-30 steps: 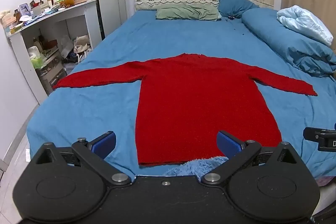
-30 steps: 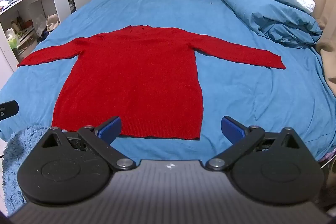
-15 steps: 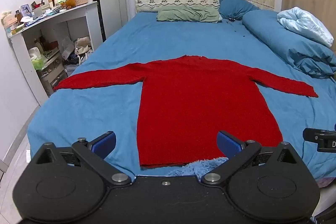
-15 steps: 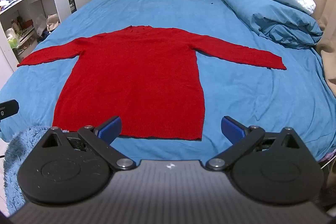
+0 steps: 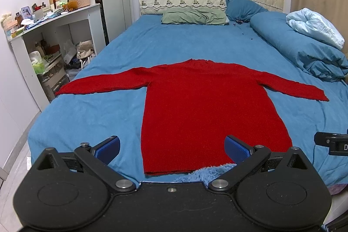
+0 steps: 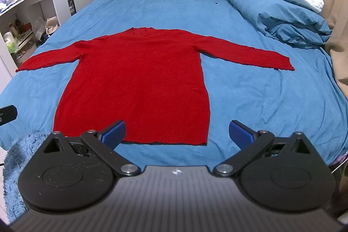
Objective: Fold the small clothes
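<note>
A red long-sleeved sweater [image 5: 202,105] lies flat on the blue bed sheet [image 5: 97,114], both sleeves spread sideways and the hem toward me. It also shows in the right wrist view [image 6: 139,84]. My left gripper [image 5: 171,148] is open and empty, held off the foot of the bed in front of the hem's left half. My right gripper [image 6: 177,132] is open and empty, in front of the hem's right corner. Neither touches the sweater.
A fuzzy light-blue cloth [image 5: 208,172] lies at the bed's foot below the hem. A rolled blue duvet [image 5: 300,47] with a pale blanket lies along the right side. Pillows [image 5: 193,17] are at the headboard. A cluttered white desk [image 5: 50,21] stands left.
Both grippers have moved slightly, with the sweater a bit lower in the left view and closer in the right view. The sweater has not moved. Both jaws stay open.
</note>
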`<move>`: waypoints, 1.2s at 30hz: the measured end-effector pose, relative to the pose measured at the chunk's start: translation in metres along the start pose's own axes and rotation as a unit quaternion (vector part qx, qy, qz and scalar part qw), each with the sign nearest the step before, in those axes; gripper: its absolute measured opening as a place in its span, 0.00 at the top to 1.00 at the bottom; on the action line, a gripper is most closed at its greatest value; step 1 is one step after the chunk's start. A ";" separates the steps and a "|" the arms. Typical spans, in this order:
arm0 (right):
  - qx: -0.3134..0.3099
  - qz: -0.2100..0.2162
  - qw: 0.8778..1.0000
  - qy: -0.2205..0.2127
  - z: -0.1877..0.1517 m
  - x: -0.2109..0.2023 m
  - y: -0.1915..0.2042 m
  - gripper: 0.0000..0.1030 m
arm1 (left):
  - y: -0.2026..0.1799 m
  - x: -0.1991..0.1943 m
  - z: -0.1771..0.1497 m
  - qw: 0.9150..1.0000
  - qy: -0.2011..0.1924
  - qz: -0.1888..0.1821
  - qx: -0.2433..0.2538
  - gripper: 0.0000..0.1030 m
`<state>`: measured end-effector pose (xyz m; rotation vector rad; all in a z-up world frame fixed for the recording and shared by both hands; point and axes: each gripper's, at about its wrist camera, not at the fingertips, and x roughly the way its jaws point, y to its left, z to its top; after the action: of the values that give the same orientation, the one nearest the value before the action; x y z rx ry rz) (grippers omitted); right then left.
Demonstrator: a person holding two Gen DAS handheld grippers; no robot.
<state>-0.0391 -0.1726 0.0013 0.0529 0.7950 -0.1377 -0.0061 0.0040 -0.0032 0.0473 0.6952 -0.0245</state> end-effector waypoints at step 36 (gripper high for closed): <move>-0.005 -0.001 1.000 -0.004 0.002 -0.005 0.007 0.00 | 0.002 -0.005 0.000 1.000 -0.010 -0.001 0.003 0.00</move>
<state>-0.0397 -0.1649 0.0062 0.0421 0.7870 -0.1365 -0.0102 0.0056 0.0002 0.0524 0.6762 -0.0296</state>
